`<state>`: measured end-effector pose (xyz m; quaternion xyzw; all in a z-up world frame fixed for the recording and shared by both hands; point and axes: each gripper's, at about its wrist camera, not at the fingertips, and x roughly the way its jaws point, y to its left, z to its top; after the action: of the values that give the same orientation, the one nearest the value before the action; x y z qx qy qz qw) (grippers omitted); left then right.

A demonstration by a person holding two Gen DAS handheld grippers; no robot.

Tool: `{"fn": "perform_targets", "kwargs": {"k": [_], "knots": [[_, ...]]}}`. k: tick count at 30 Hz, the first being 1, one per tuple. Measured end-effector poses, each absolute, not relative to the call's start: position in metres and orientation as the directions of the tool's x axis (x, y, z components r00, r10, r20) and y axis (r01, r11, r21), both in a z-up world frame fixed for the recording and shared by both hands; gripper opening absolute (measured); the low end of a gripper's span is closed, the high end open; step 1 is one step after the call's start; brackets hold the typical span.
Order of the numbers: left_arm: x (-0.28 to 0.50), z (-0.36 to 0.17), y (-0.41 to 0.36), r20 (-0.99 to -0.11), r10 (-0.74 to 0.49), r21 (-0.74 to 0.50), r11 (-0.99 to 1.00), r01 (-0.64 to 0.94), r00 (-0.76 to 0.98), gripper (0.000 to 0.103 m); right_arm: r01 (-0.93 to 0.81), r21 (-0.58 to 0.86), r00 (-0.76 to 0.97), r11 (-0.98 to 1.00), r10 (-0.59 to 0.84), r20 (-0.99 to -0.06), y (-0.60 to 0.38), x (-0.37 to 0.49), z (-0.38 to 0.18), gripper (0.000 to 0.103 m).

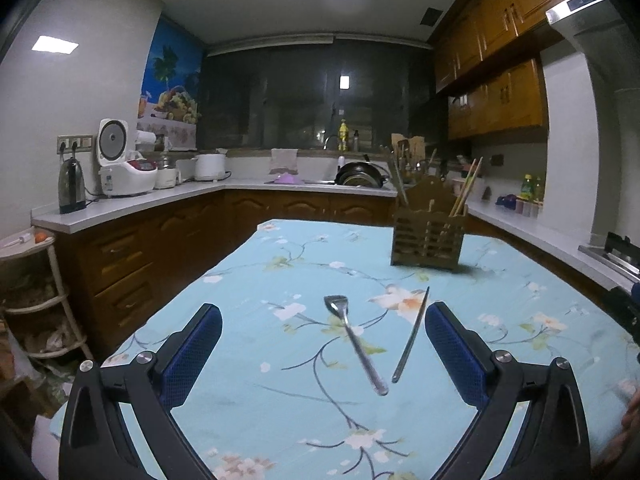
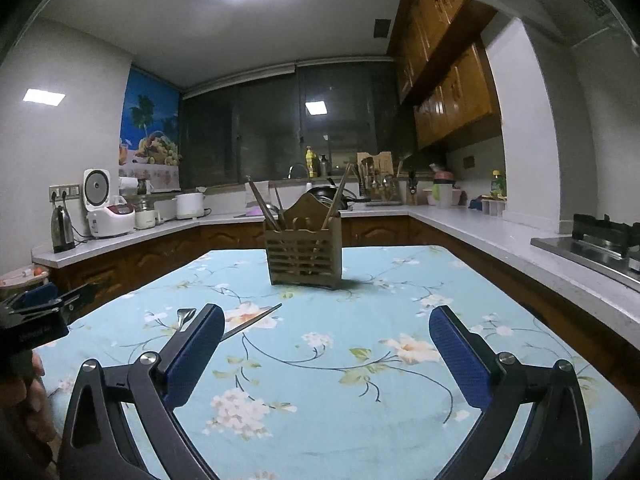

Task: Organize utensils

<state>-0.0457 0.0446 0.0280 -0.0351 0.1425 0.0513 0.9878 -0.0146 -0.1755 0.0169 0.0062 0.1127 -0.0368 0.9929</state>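
A metal spoon (image 1: 354, 340) and a single metal chopstick (image 1: 412, 334) lie on the floral blue tablecloth (image 1: 280, 400), between the fingers of my open, empty left gripper (image 1: 323, 316). A wooden utensil holder (image 1: 428, 236) with chopsticks in it stands at the far right of the table. In the right wrist view the holder (image 2: 305, 254) stands straight ahead. My right gripper (image 2: 327, 318) is open and empty above the cloth. The chopstick (image 2: 252, 322) and the spoon's bowl (image 2: 185, 315) show by its left finger. The left gripper (image 2: 36, 316) shows at the left edge.
Kitchen counters (image 1: 132, 204) wrap around the table on the left, back and right, with a kettle (image 1: 71, 186), rice cookers (image 1: 120, 164) and a sink area. A stove (image 2: 600, 246) sits on the right counter. A white shelf rack (image 1: 36, 300) stands at the left.
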Motion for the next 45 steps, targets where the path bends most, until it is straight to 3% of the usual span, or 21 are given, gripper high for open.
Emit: {"fn": "perform_targets", "kwargs": {"k": [45], "knots": [[-0.034, 0.032, 0.029, -0.287, 0.070, 0.009, 0.997, -0.070, 0.955, 0.102, 0.091, 0.031, 0.971, 0.995, -0.082, -0.227, -0.193, -0.014, 0.019, 0.103]]}}
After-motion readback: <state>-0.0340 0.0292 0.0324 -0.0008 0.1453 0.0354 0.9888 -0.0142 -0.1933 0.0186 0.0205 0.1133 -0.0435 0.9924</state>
